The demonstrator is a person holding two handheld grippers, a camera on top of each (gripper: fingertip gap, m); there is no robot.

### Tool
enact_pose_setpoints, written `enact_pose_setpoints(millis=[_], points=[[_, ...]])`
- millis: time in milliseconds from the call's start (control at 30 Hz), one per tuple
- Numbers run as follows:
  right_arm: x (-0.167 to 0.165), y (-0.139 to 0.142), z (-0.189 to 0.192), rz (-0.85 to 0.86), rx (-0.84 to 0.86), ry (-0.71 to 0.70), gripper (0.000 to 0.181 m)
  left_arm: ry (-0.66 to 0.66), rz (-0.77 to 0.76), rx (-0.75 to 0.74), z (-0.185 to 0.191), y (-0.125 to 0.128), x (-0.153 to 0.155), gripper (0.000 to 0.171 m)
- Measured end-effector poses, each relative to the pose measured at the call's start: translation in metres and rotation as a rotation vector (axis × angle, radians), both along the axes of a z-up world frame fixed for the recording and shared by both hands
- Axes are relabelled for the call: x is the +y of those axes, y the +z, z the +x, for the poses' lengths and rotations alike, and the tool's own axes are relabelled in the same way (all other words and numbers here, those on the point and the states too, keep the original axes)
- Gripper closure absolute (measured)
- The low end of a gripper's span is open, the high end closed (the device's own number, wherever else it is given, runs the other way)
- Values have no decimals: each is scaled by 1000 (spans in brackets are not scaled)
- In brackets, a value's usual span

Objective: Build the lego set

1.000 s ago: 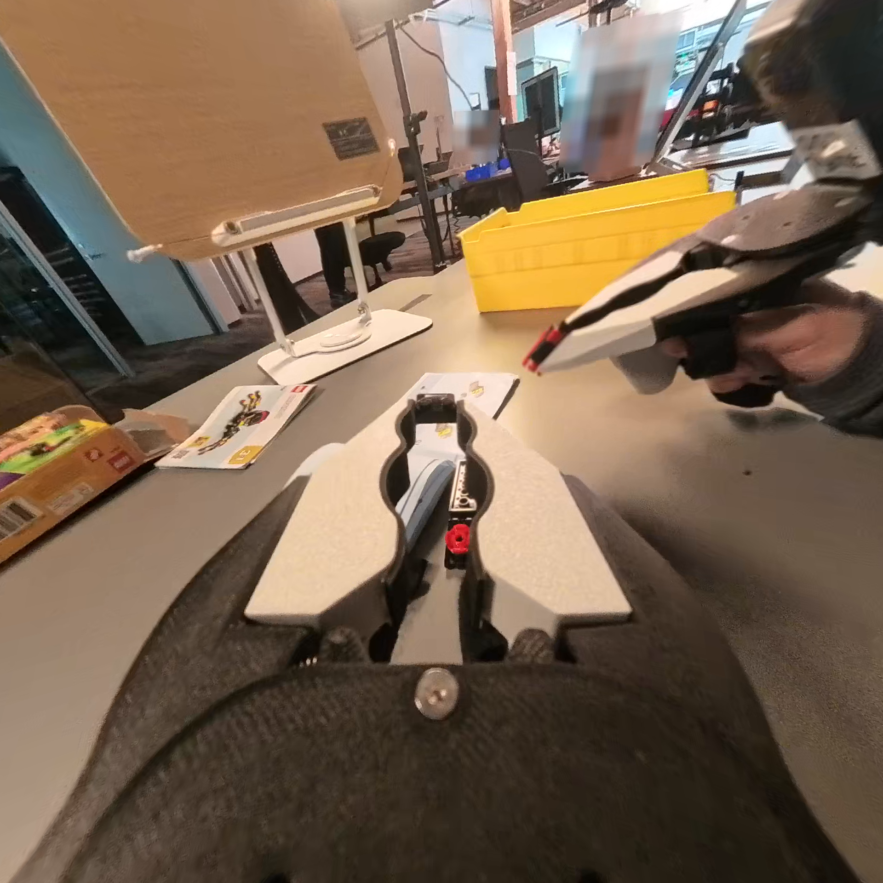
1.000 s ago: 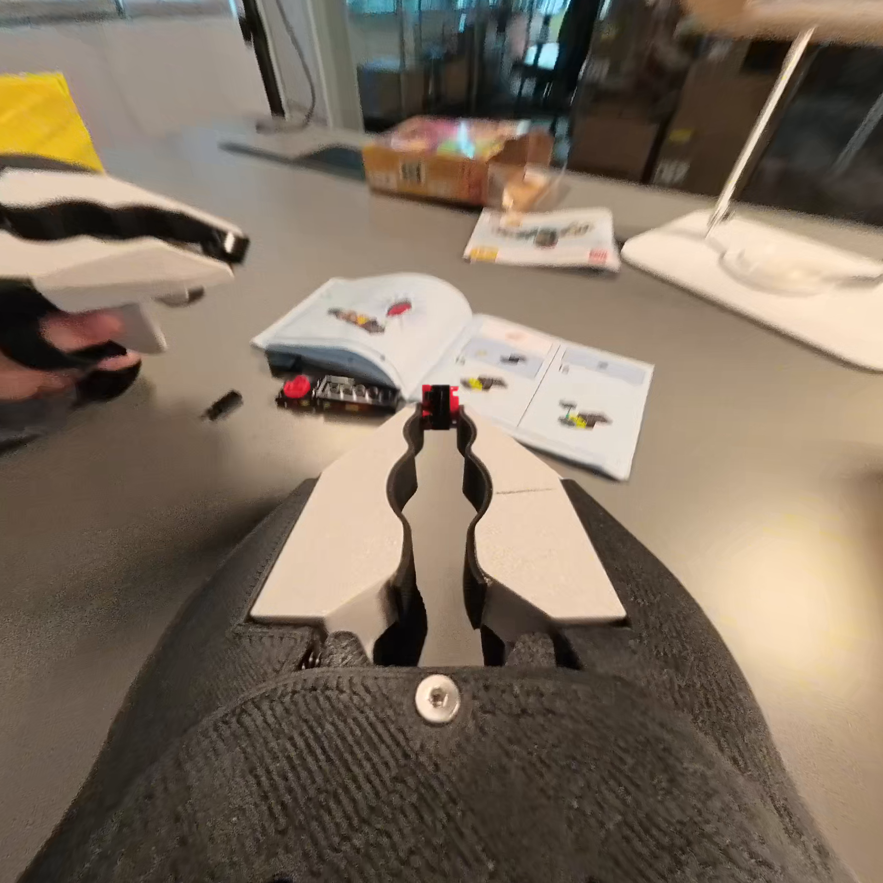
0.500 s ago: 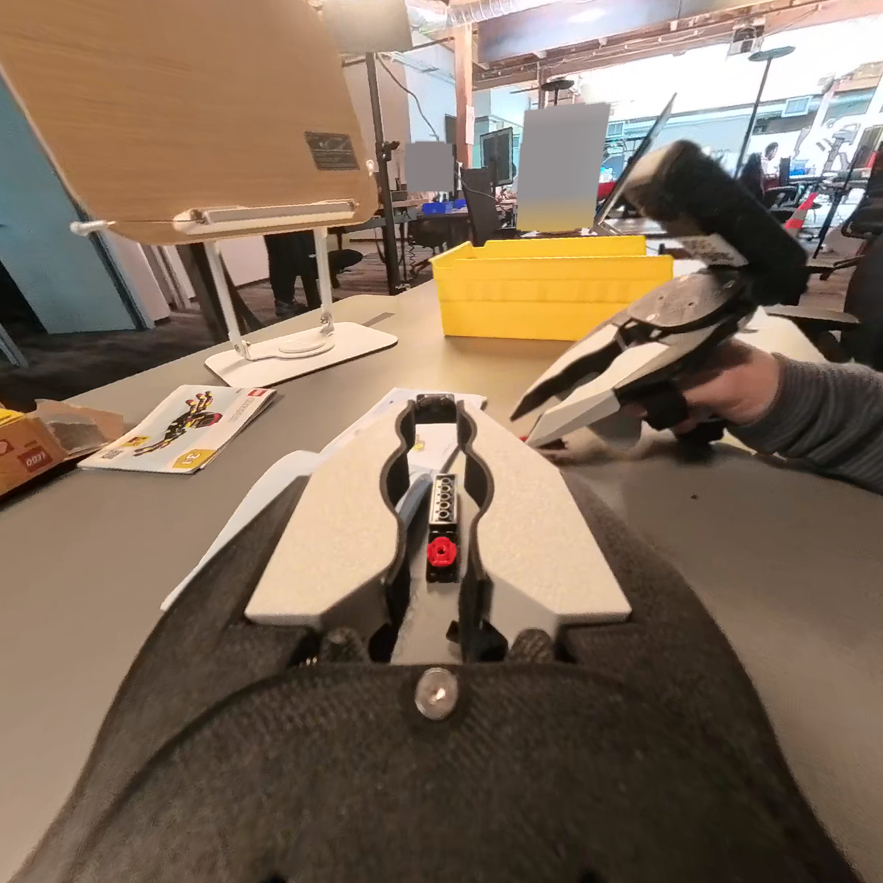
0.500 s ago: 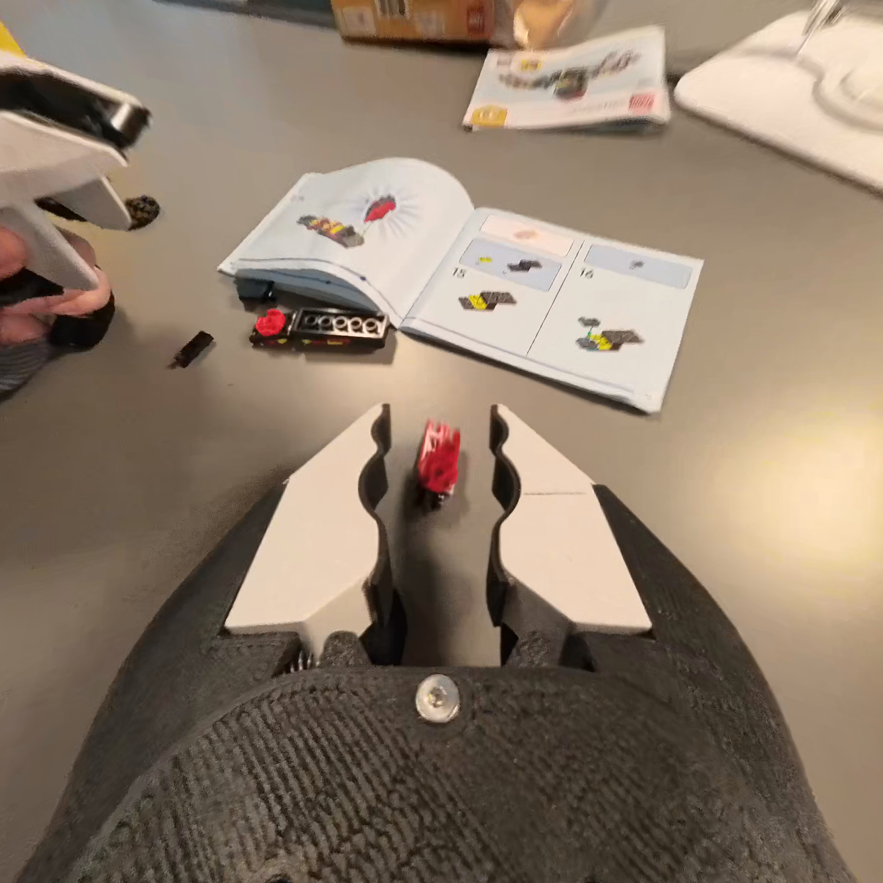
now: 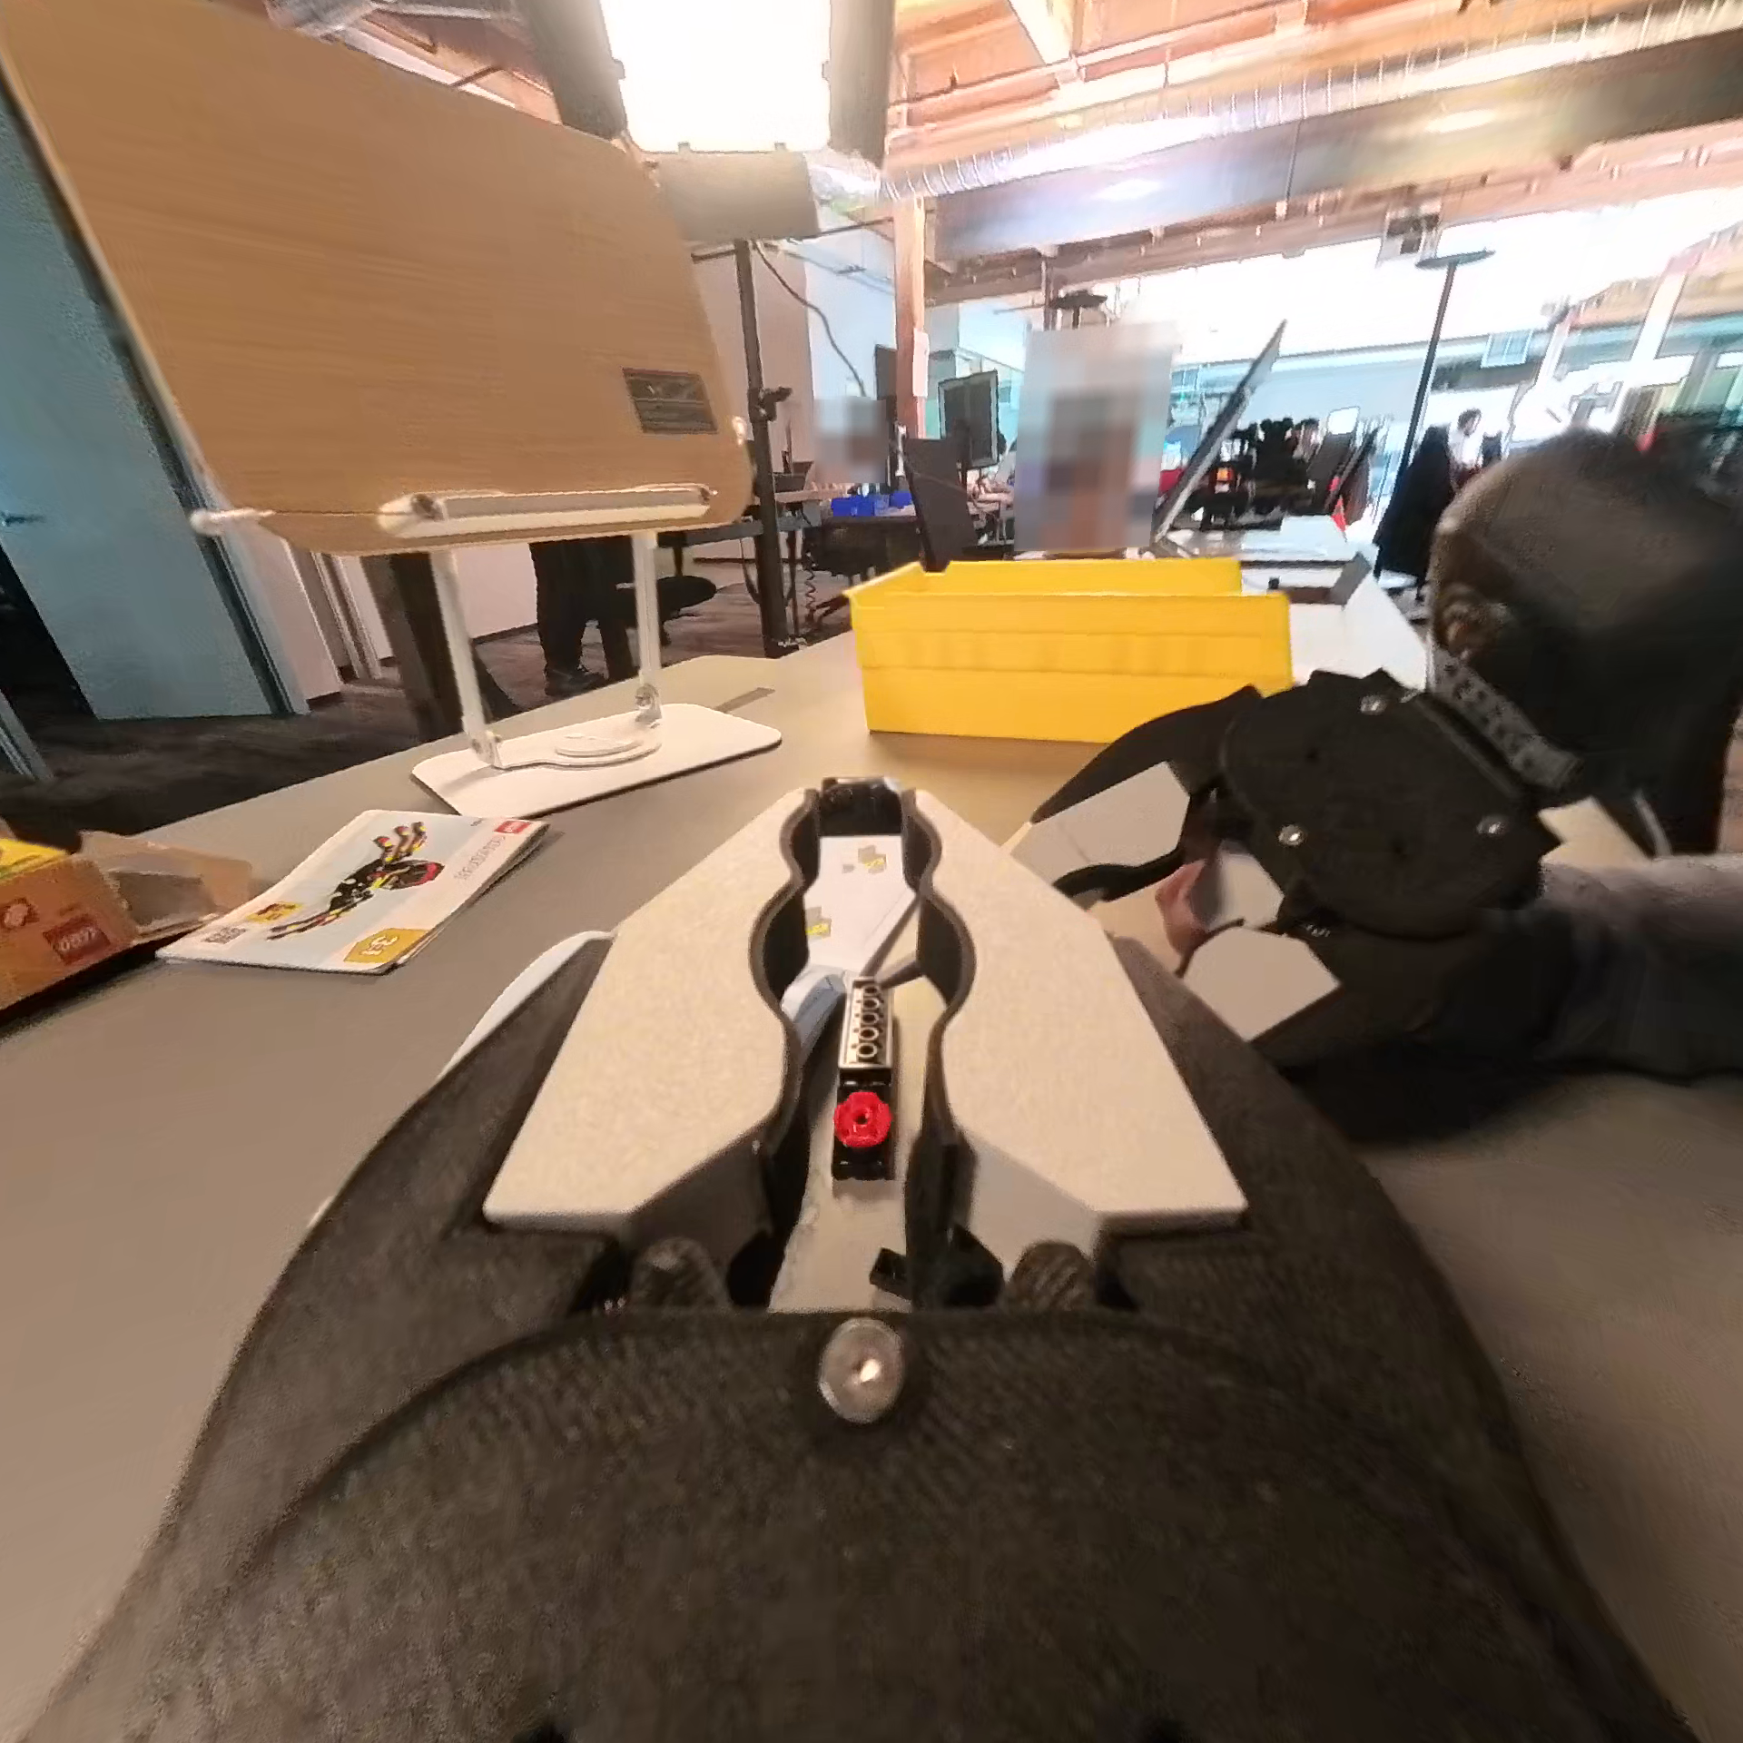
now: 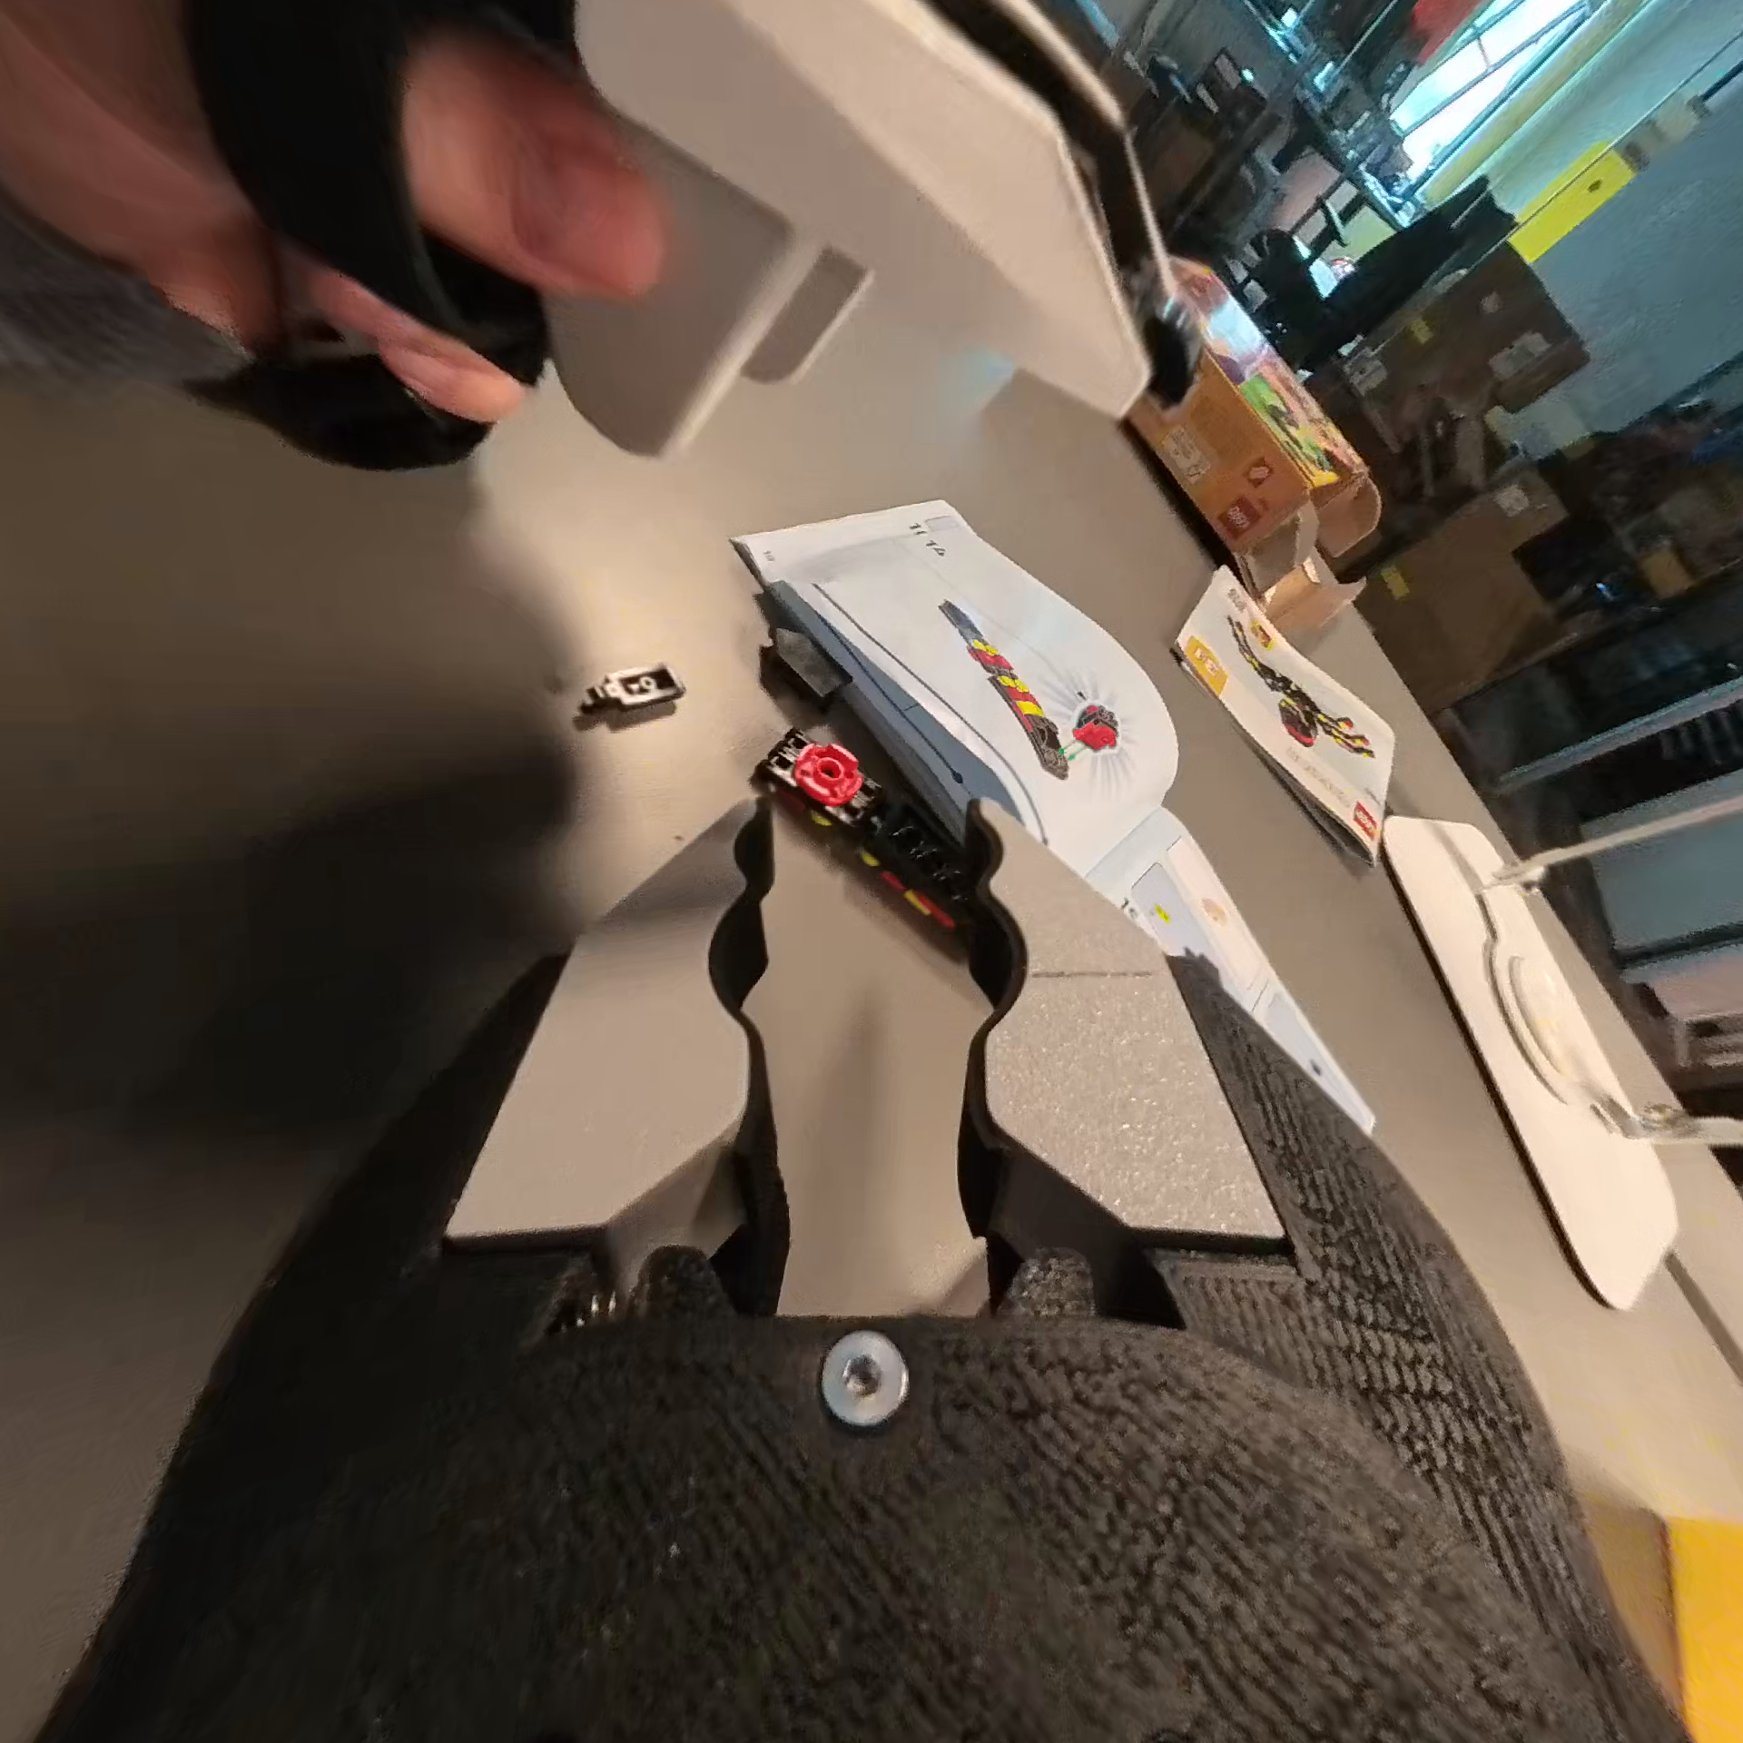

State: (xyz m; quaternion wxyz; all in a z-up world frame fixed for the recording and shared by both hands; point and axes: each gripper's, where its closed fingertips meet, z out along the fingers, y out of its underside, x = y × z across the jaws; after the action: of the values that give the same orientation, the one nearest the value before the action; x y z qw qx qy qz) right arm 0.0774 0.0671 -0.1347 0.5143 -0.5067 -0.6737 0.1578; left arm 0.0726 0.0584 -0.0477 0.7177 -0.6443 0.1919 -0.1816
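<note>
The grey table fills both views. At upper left of the left wrist view stands a wooden bookstand, with a yellow bin right of centre. An open manual lies mid-frame in the right view, a closed booklet and a box farther right. The right gripper is spread and empty, just short of the black lego bar lying against the manual. The left gripper pinches what seems a small black piece; a loose black part lies left.

Each gripper has pale grey wavy-edged fingers, a textured black body, one silver screw.
</note>
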Motion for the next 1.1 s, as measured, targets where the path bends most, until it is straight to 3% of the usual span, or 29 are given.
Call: enact_pose_setpoints(millis=[167,300,367,567,700,833,900,1100], points=[[7,-7,-5,148,-78,45,159,-1,-16,-130,-15,6,1,156],[6,-13,-5,534,-214,170,165,-8,-17,-158,-17,7,1,156],[5,-12,-9,649,-262,222,165,-13,-15,-149,-15,7,1,156],[25,-13,-20,774,-429,231,162,-21,2,-116,-10,7,-1,156],[37,-19,-19,811,-523,190,174,-20,4,-131,-12,8,-1,156],[36,-8,-10,683,-493,155,178,12,22,-167,-21,12,0,156],[31,3,-3,528,-456,154,177,29,36,-188,-26,14,0,156],[-31,21,30,-364,-511,335,178,30,42,-176,-25,15,0,156]])
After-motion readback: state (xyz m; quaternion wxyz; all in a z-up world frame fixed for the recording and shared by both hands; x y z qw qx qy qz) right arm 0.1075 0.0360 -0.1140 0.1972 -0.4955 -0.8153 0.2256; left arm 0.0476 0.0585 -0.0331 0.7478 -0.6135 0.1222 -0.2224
